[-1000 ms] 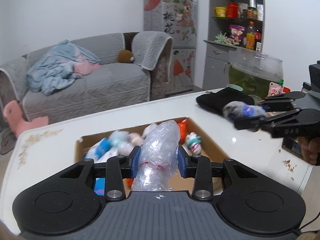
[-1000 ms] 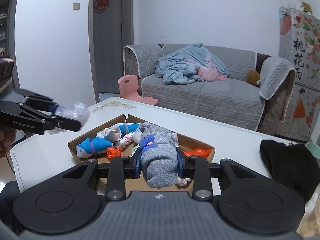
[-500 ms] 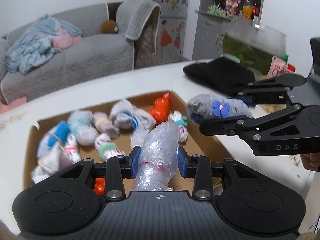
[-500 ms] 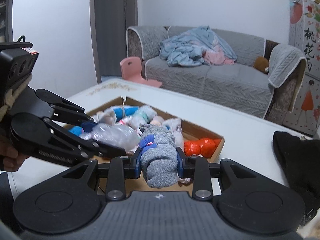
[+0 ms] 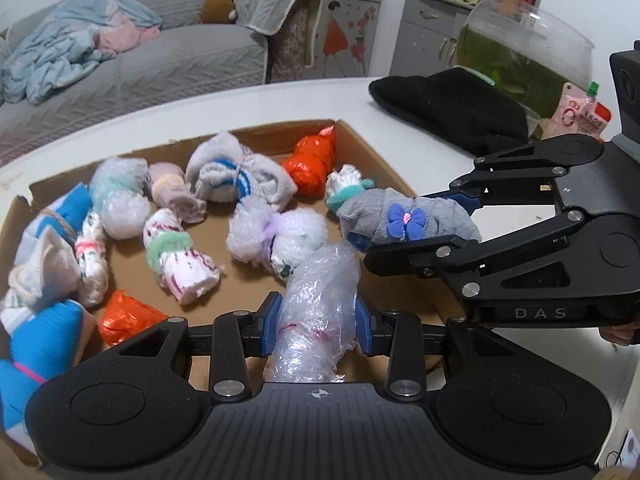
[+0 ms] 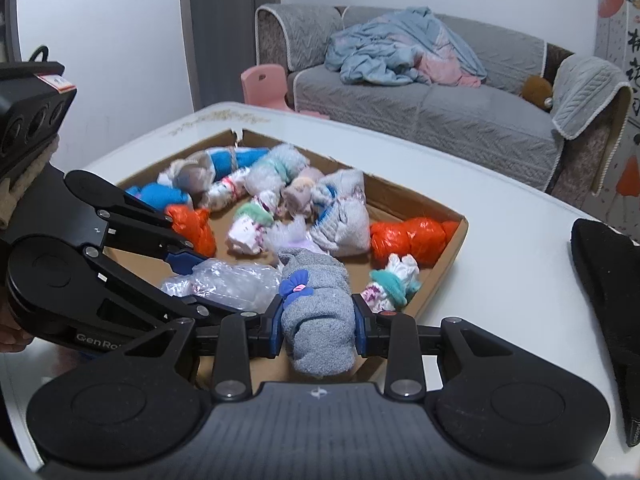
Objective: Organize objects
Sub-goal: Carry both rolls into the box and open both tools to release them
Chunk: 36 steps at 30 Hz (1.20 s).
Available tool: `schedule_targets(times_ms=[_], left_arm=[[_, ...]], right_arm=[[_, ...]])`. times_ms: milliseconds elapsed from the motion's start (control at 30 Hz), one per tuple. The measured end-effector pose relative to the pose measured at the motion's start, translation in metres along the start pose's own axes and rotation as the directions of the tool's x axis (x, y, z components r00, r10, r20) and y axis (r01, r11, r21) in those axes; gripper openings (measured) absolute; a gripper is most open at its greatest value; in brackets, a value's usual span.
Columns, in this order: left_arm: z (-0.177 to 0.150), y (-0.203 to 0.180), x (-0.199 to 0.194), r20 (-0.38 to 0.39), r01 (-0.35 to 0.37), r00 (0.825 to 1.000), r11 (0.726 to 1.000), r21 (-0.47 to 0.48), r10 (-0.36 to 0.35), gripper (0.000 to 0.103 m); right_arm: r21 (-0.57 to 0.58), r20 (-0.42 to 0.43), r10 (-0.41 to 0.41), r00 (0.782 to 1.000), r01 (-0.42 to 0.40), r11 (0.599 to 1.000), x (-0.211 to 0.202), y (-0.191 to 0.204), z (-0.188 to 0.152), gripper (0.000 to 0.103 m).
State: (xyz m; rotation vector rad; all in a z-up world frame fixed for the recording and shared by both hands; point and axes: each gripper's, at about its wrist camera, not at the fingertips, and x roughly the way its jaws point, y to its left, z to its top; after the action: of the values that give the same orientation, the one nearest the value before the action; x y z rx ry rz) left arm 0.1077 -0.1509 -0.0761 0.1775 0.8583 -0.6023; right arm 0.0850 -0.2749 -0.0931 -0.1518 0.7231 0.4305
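A shallow cardboard box (image 5: 372, 152) (image 6: 440, 208) on the white table holds several rolled sock bundles. My left gripper (image 5: 318, 316) is shut on a bundle wrapped in clear plastic (image 5: 320, 300) and holds it over the box's near right part. It also shows in the right wrist view (image 6: 224, 280). My right gripper (image 6: 318, 324) is shut on a grey sock roll with a blue bow (image 6: 316, 316), low over the box's right front edge. The roll also shows in the left wrist view (image 5: 404, 218), close to the plastic bundle.
A black cloth (image 5: 448, 112) (image 6: 604, 280) lies on the table right of the box. A glass fish bowl (image 5: 520, 48) and a snack packet (image 5: 580, 112) stand behind it. A grey sofa (image 6: 420, 92) with a blanket and a pink chair (image 6: 264, 84) are beyond the table.
Both grippers have come down and forward over the box with their bundles still held. They have moved closer together; the grey roll now sits beside the plastic bundle.
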Motion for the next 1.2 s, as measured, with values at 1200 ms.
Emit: schedule_targets(times_ms=[1200], left_arm=[[-0.003, -0.012, 0.007, -0.059, 0.049, 0.997, 0.997, -0.054, -0.052, 0.082]], right_arm=[[-0.107, -0.090, -0.022, 0.996, 0.012, 0.994, 0.002, 0.003, 0.012, 0.050]])
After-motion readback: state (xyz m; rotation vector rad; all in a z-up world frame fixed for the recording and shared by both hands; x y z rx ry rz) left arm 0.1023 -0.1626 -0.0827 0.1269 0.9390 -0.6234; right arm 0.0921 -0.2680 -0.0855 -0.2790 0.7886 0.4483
